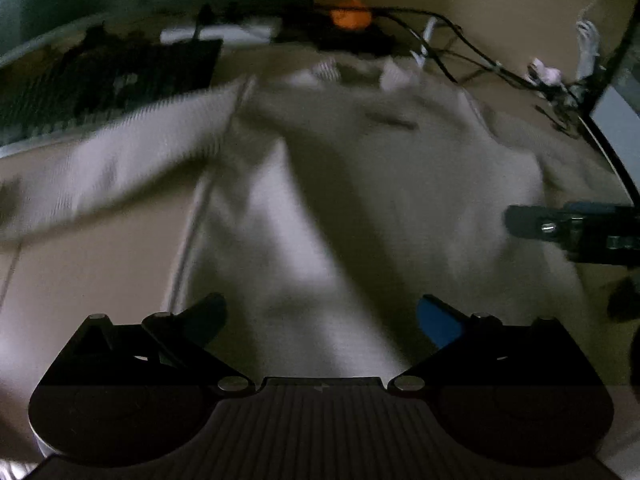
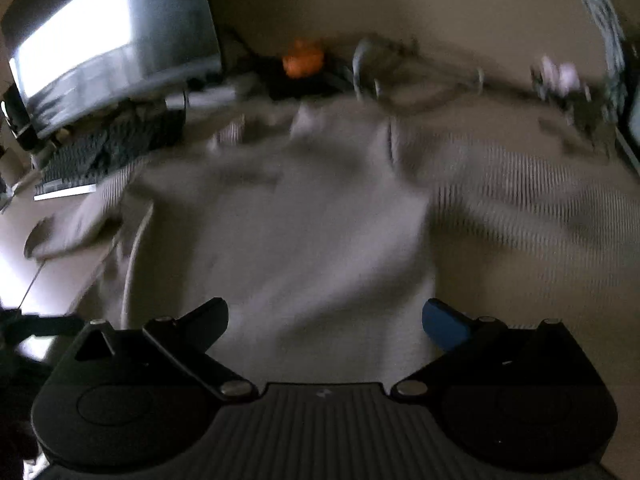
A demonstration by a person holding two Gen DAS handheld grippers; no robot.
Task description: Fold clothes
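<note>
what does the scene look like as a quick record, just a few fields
garment: pale long-sleeved top spread on the table, sleeves out to both sides
left gripper: open, above the lower part of the top, holding nothing
right gripper: open, above the same top, holding nothing
surface: tan table
background: keyboard, monitor, orange object, cables
image quality: dim, motion-blurred

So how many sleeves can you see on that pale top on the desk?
2. One sleeve stretches out to the left of the top, toward the keyboard. The other sleeve spreads to the right. Blur could hide folds.
</note>
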